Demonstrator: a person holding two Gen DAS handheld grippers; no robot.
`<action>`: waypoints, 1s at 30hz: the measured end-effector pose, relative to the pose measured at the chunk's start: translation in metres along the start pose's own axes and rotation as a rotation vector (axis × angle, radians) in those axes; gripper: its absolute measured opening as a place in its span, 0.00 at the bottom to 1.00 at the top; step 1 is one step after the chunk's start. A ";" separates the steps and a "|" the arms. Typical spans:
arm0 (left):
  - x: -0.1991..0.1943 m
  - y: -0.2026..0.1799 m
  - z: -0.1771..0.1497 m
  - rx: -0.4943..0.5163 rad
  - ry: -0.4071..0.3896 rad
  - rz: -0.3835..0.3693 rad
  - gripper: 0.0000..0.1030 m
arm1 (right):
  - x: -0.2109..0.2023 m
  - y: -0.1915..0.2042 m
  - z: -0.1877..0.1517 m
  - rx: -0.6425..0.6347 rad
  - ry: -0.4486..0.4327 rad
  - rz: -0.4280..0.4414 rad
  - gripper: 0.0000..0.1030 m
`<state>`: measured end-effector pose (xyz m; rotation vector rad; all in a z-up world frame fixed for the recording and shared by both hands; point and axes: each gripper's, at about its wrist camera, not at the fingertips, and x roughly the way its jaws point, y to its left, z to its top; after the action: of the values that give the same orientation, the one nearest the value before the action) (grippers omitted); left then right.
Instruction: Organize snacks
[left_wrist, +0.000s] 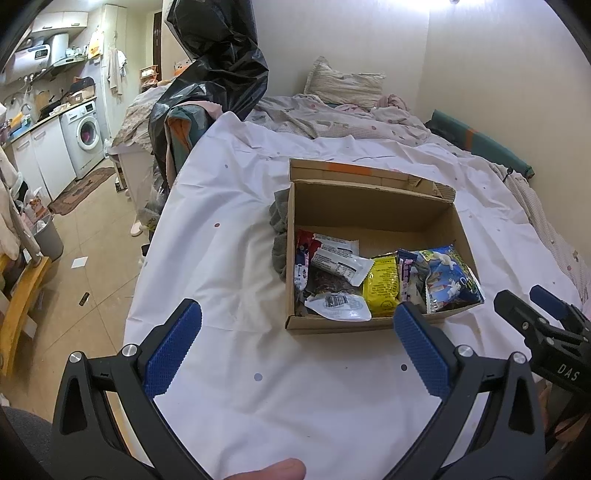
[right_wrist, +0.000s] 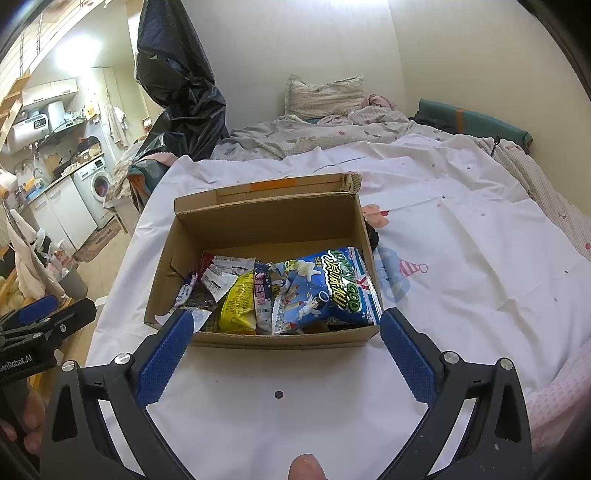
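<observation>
On the white-sheeted bed (right_wrist: 443, 229), an open brown cardboard box (right_wrist: 266, 225) holds the snack packets, blue foil bag (right_wrist: 328, 288) rightmost. Left gripper (left_wrist: 297, 347) and right gripper (right_wrist: 286, 354) hover near it, jaws released, empty. Packets lie piled at the near wall, likely for sorting.

Unmade bed (left_wrist: 332, 110), tiled floor (left_wrist: 96, 236), washing machine (left_wrist: 86, 134)

Both wrist cameras look down, close, sharing the cardboard box (left_wrist: 373, 221).
</observation>
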<state>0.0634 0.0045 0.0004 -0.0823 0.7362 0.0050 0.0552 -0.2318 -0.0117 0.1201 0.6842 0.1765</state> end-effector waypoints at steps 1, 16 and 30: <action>0.000 0.000 0.000 -0.001 -0.001 0.000 1.00 | 0.000 0.000 0.000 0.000 0.000 0.000 1.00; 0.000 0.002 0.000 -0.002 0.000 0.002 1.00 | 0.000 0.000 0.000 -0.001 0.000 0.000 1.00; -0.001 0.007 -0.001 -0.010 0.004 0.002 1.00 | 0.000 0.000 0.000 0.007 0.011 0.006 1.00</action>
<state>0.0618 0.0110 -0.0009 -0.0909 0.7400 0.0105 0.0548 -0.2320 -0.0118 0.1283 0.6956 0.1801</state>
